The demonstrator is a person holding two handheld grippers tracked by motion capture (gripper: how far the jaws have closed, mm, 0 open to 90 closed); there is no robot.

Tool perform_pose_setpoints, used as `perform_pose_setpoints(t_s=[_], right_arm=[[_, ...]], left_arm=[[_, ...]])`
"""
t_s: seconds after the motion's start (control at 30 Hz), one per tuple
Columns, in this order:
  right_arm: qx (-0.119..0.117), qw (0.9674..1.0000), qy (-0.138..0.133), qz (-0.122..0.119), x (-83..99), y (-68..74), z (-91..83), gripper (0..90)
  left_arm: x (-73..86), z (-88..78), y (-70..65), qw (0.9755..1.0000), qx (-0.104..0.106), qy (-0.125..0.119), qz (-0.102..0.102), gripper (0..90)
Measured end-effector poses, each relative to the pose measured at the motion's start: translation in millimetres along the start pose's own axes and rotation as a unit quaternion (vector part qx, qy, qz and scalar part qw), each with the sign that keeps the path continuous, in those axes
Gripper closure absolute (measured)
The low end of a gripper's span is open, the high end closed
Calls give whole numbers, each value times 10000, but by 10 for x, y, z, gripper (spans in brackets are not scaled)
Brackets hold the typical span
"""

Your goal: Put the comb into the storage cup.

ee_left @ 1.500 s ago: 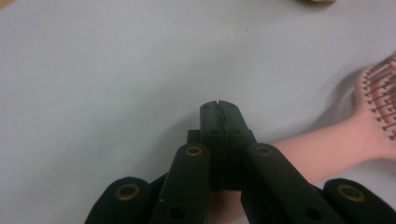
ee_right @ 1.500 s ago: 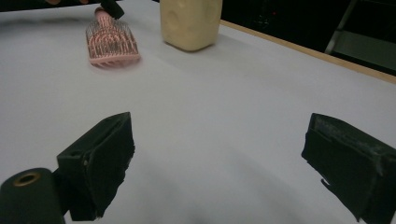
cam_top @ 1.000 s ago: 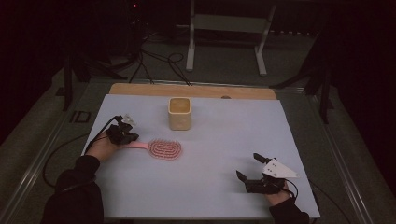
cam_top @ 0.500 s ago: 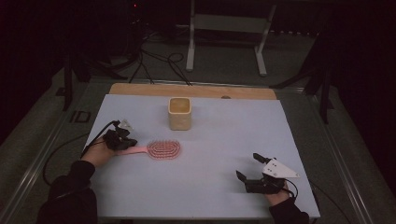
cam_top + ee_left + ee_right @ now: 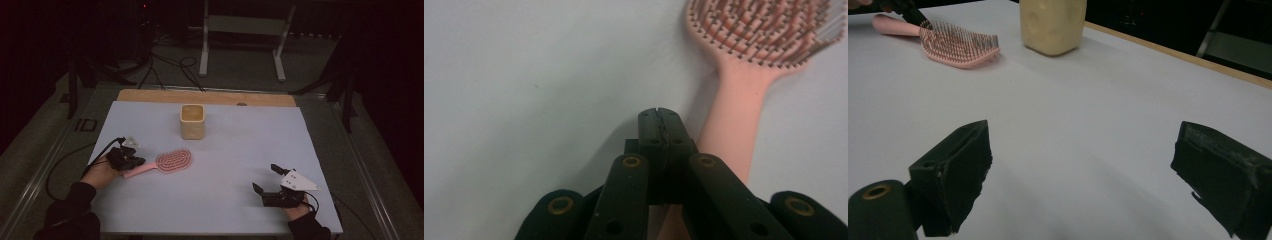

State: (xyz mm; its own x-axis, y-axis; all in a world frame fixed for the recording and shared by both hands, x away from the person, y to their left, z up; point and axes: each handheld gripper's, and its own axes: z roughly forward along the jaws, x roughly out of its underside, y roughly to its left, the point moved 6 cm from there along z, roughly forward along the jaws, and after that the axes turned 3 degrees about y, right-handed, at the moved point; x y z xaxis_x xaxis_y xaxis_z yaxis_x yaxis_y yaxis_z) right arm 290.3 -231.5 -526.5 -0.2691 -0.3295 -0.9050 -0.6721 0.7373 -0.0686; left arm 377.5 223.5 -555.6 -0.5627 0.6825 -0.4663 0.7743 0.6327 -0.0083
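A pink hairbrush (image 5: 173, 161) lies bristles up on the white table cover, left of centre, its handle pointing toward the left hand. My left gripper (image 5: 131, 161) is shut with nothing between its jaws. Its tips (image 5: 659, 119) rest against the left side of the hairbrush's handle (image 5: 736, 115). My right gripper (image 5: 266, 178) sits low at the near right, open and holding nothing. In the right gripper view its jaws (image 5: 1088, 185) stand wide apart over bare cover, with the hairbrush (image 5: 958, 47) far ahead at the left.
A tan square cup (image 5: 192, 121) stands upright behind the brush, near the table's middle back; it also shows in the right gripper view (image 5: 1053, 25). A wooden strip (image 5: 150, 96) runs along the far edge. Cables and a metal stand lie on the dark floor beyond.
The left hand and its shut gripper have slid toward the near edge. The brush's handle has swung that way with it. The right gripper has not moved.
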Motion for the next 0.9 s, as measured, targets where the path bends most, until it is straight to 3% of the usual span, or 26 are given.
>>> perform_pose_setpoints(t_s=[0.5, 0.9], right_arm=[[-1, 10000, -1, -22, -5, 5, 2, 86], [5, 10000, -9, -22, -10, 7, 3, 86]], left_arm=[[120, -81, -310, 9995, 216, 86, 200, 900], [119, -94, -497, 9990, 289, 188, 267, 900]])
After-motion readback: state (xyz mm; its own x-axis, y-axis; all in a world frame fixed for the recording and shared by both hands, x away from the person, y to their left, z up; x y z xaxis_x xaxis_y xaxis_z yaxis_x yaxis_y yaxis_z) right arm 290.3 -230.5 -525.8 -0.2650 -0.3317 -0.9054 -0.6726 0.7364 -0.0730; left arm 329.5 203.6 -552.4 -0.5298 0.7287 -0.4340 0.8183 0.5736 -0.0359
